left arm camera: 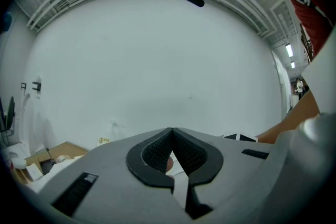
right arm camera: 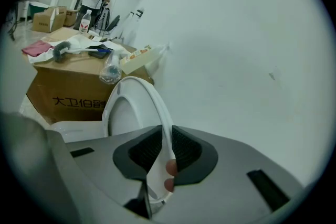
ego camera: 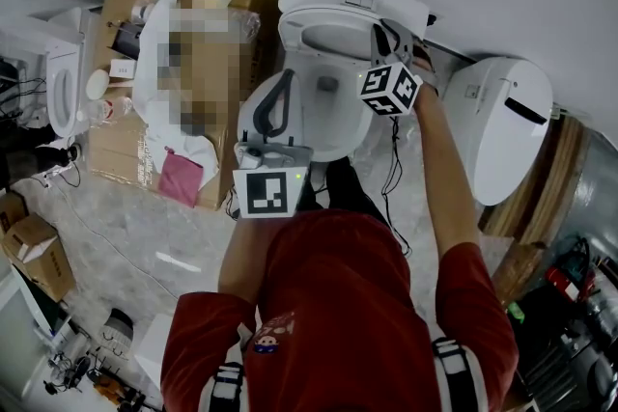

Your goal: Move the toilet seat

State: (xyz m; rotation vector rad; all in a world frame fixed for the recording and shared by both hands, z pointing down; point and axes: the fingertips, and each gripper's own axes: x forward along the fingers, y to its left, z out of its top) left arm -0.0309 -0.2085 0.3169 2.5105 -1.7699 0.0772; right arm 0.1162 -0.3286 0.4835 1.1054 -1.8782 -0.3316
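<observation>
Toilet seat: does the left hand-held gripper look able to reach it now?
Probably yes: the left hand-held gripper, shut and empty, hangs close by the toilet seat, with nothing seen between them. The right hand-held gripper clamps the seat's rim.

Lighting is bright, diffuse and even in all three views; shadows are soft. Ceiling lights point(left arm camera: 287, 50) produce small glare spots. Both gripper views show strong fisheye curvature and black corners. The right gripper point(right arm camera: 167, 140) housing, nearest the lens, appears slightly soft.
</observation>
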